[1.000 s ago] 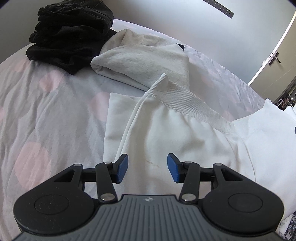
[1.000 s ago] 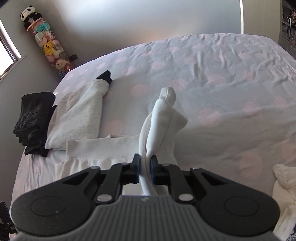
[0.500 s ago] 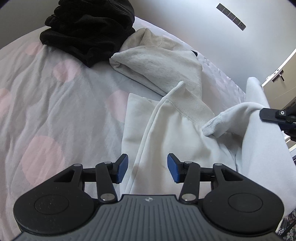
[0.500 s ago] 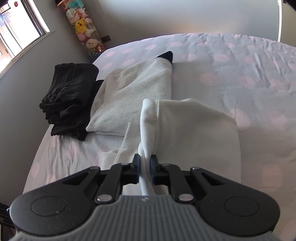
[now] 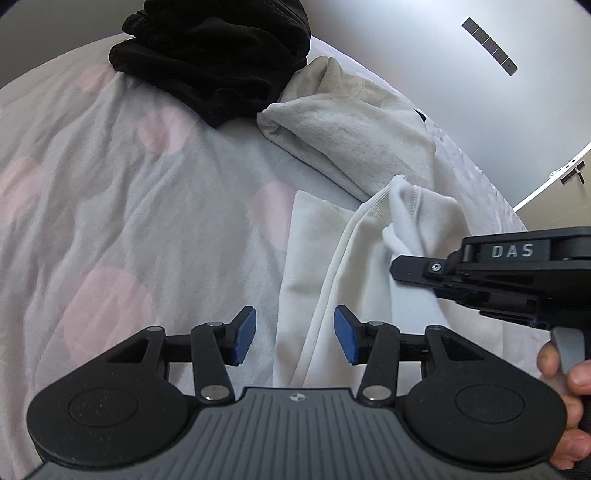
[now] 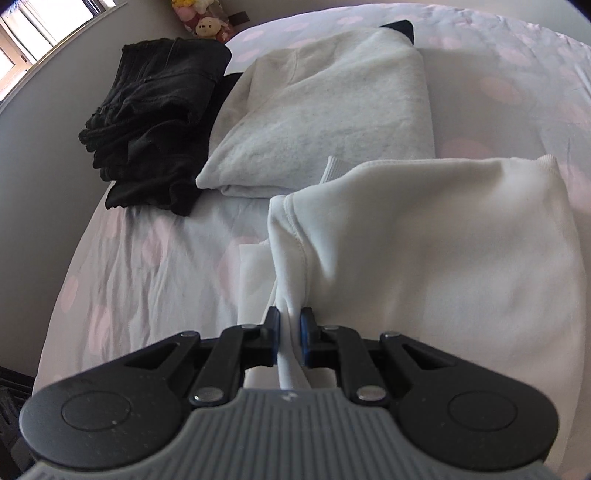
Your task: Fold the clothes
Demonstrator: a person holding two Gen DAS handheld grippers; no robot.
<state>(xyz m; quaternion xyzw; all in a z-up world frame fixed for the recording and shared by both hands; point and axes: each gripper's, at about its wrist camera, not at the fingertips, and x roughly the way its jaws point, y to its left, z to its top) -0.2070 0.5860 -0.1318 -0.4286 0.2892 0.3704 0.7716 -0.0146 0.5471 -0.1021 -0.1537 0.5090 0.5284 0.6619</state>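
A white sweatshirt (image 5: 332,266) (image 6: 424,258) lies on the bed, partly folded over on itself. My right gripper (image 6: 289,325) is shut on a bunched fold of its fabric, held low over the garment. In the left wrist view the right gripper (image 5: 402,267) comes in from the right, with a person's hand (image 5: 569,373) on its handle. My left gripper (image 5: 294,334) stands open over the sweatshirt's left edge, with nothing between its blue pads (image 5: 245,332).
A folded grey garment (image 5: 351,125) (image 6: 325,107) and a stack of black clothes (image 5: 221,48) (image 6: 155,110) lie beyond the sweatshirt. The bed sheet (image 5: 110,221) is pale with pink dots. Plush toys (image 6: 207,22) stand by the wall.
My right gripper has carried the sweatshirt's fold leftward across the garment and lowered it. The left gripper has shifted left, toward the sweatshirt's edge, and stays open.
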